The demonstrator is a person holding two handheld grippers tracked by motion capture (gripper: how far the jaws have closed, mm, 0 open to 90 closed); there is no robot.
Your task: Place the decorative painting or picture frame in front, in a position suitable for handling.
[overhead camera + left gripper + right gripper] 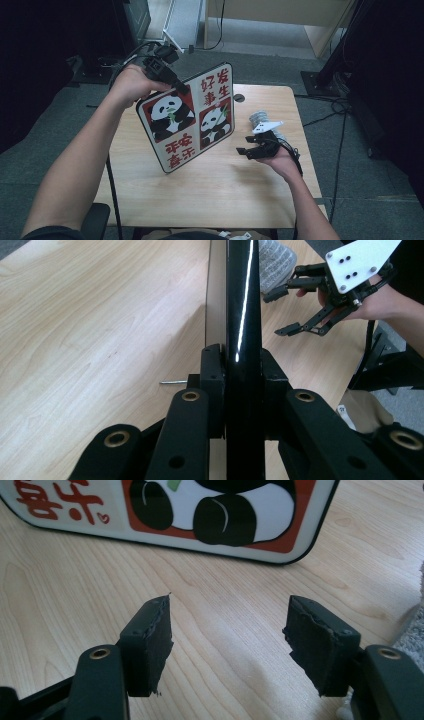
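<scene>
Left tongs [181, 90]: clenched on the upper edge of the panda board [192, 117], one black jaw on each face, as the left gripper view shows with the board's dark glossy edge [243, 315] running straight up between them. Held by the left hand [131, 82], raised above the surface [210, 195].

Panda board: flat, rounded corners, two panda pictures on red fields and red characters on cream panels. Tilted, printed face toward the high camera, lower corner close to the surface near its middle; whether it touches cannot be told.

Right tongs [246, 150]: released, jaws set wide apart with nothing between them, bare wood showing in the gap in the right gripper view. Held low over the surface by the right hand [280, 159], just right of the board, pointing toward it.

Grey ribbed item [257, 119]: on the surface behind the right tongs, identity unclear.

Surface: pale wood, standing on grey floor [65, 130].
</scene>
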